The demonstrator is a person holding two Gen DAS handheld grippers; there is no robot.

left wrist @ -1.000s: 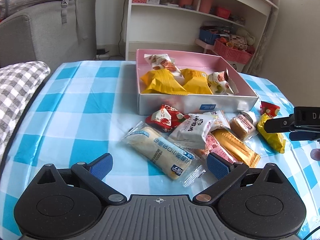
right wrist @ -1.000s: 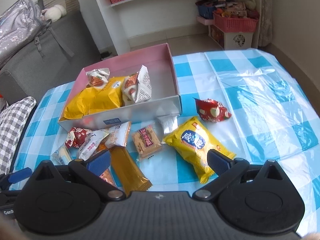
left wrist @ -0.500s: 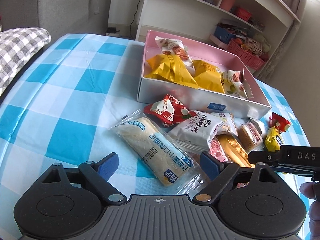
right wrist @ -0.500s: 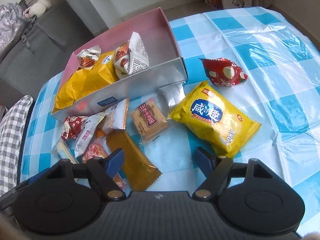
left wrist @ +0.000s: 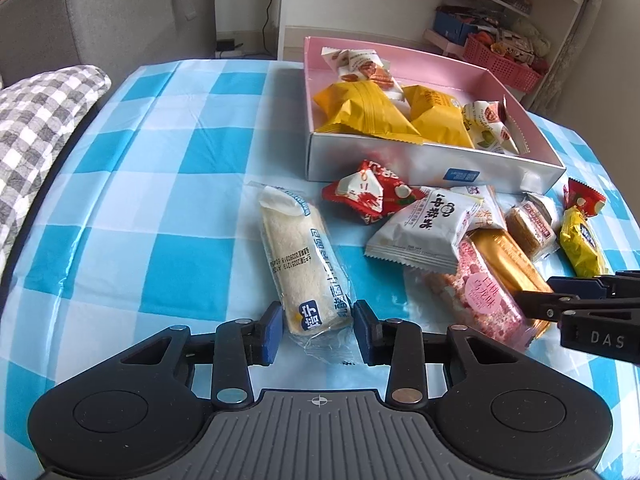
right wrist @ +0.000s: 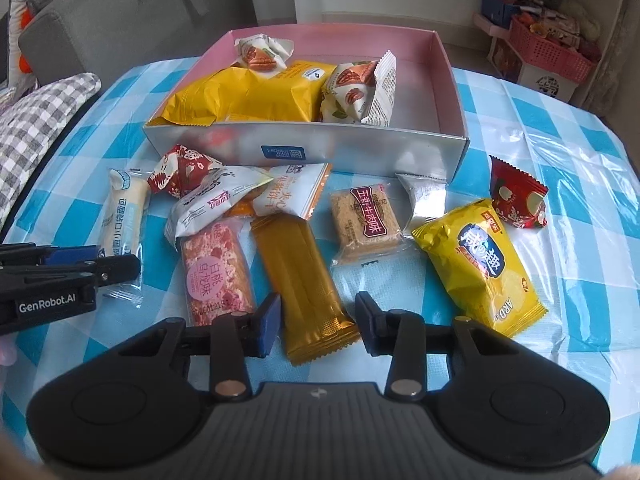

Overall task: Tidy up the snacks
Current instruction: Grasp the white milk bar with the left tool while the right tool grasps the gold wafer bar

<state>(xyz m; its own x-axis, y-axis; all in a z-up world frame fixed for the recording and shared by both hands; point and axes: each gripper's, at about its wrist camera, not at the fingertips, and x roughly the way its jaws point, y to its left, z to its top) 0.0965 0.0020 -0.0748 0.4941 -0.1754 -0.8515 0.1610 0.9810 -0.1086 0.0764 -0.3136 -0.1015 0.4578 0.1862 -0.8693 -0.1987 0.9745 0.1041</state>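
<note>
- Left gripper: fingers bracket near end of bread roll packet, touching it
- Right gripper: fingers bracket gold bar packet, small gaps visible

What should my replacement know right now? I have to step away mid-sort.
Left gripper: fingers either side of the near end of the clear-wrapped bread roll; firm grip not certain.
Right gripper: straddling the near end of the gold bar, not visibly clamped.
Done: yellow packs and nut packets are in the pink box.
Left: the remaining snacks on the checked cloth, including the yellow bag and red pack.
</note>
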